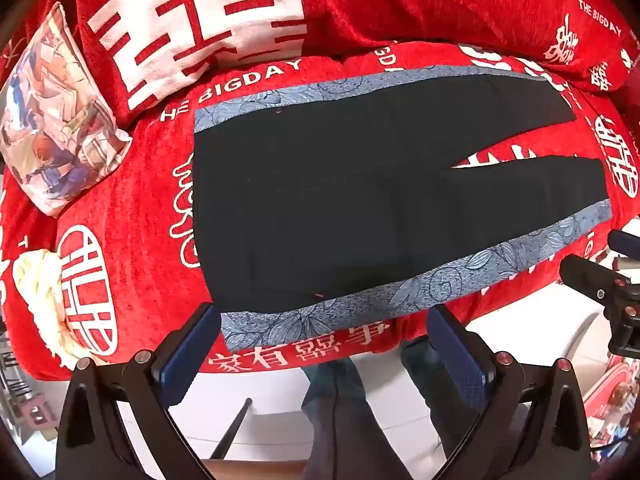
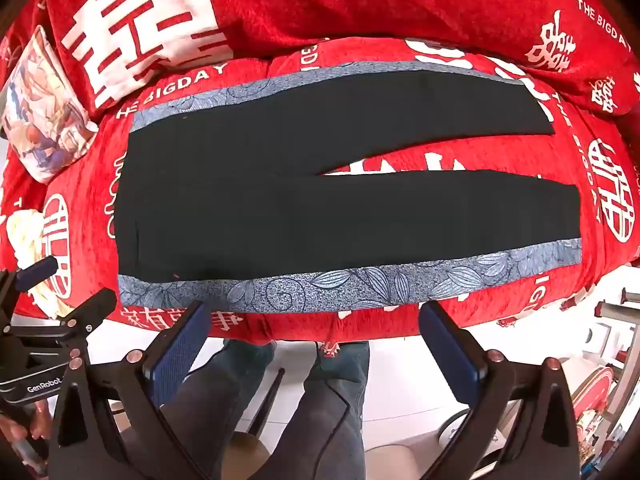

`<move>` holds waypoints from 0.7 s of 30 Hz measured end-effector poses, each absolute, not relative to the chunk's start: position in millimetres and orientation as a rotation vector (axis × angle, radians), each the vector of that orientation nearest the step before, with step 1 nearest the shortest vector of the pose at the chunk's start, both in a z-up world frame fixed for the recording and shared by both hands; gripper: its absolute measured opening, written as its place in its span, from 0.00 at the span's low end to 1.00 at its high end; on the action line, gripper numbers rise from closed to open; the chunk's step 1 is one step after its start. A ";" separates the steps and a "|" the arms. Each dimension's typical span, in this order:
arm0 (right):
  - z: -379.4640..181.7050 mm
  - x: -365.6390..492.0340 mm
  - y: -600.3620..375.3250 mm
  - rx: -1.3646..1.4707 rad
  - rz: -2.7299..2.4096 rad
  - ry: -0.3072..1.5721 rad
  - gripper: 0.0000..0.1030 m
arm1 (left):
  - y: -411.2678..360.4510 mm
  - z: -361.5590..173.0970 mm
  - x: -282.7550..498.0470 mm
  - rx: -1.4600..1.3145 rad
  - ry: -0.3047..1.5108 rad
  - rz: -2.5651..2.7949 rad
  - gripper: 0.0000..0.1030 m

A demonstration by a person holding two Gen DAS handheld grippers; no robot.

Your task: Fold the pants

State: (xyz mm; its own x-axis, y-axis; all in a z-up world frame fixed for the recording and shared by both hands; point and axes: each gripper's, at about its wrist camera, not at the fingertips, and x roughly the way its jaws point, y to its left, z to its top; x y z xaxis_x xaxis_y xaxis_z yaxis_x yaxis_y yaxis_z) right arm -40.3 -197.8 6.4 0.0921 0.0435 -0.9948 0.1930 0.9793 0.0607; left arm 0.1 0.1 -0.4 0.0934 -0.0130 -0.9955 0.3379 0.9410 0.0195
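Note:
Black pants [image 1: 340, 200] [image 2: 280, 200] with blue floral side stripes lie flat on a red sofa seat, waist to the left and both legs spread to the right with a narrow gap between them. My left gripper [image 1: 324, 344] hangs open above the near edge of the seat, over the waist end of the near stripe, with nothing between its blue pads. My right gripper [image 2: 316, 340] is likewise open and holds nothing, poised above the near stripe [image 2: 360, 284] around mid-leg. Each gripper's black frame shows at the side of the other's view.
The red sofa cover [image 1: 132, 208] has white characters and lettering; its back cushion [image 2: 360, 0] rises behind the pants. A printed pillow [image 1: 56, 120] and a cream cloth [image 1: 36, 280] lie at the left. A person's legs [image 2: 320, 400] stand on the white floor below.

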 end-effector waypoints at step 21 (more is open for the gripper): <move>11.7 -35.9 -198.8 0.196 -0.123 1.466 1.00 | -1.5 -2.8 5.3 0.217 1.523 -0.329 1.00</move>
State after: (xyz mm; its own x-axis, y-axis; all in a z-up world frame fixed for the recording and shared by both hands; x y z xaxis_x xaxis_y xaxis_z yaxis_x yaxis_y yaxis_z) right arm -35.9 -198.8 11.7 0.1027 0.0364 -0.9940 0.2015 0.9778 0.0567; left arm 5.3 -1.5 -2.8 0.0168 -0.0755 -0.9970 0.3427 0.9372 -0.0652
